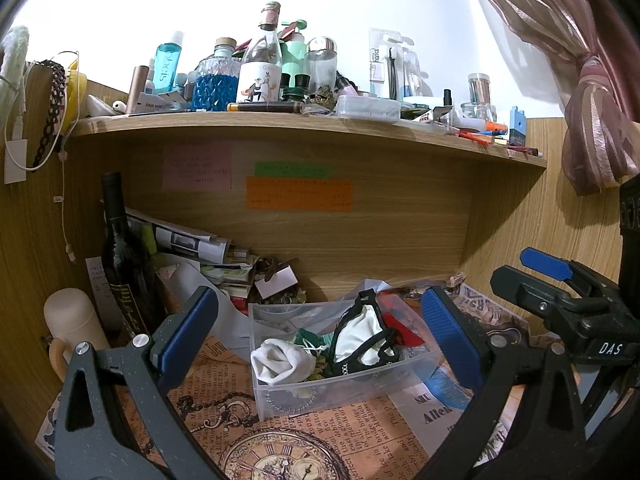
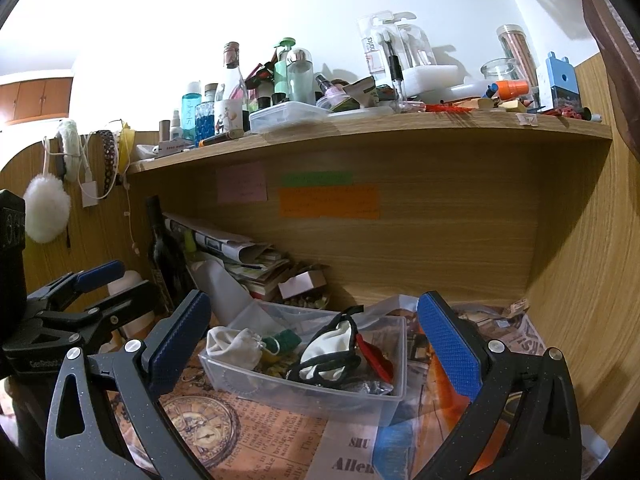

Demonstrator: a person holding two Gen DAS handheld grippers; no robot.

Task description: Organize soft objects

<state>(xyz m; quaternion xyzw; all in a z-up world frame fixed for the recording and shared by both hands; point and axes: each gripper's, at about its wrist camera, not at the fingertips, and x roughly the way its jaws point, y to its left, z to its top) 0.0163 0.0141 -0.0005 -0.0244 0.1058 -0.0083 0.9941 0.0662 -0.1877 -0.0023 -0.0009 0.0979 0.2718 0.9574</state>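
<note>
Both hand-held grippers are held level before the clear plastic bin (image 1: pixel 340 364), jaws spread wide and nothing between them. The left hand-held gripper (image 1: pixel 320 344) frames the bin between its blue pads; the right hand-held gripper (image 2: pixel 316 344) frames it likewise.

The soft objects are found inside the bin: a white cloth pouch (image 1: pixel 282 360) ahead of the left pad, and a white fabric piece with black trim (image 1: pixel 366 336) draped over the contents nearer the right pad. The bin stands on the paper-covered desk (image 1: pixel 320 440), presumably so that loose soft items are kept together. Whether sorting is ending or more items are due cannot be settled.

The left view alone shows the cream mug (image 1: pixel 72 320) beside its left pad. The right view alone shows the white puff (image 2: pixel 46 212) hanging far left — and the bin's far wall more fully.
</note>
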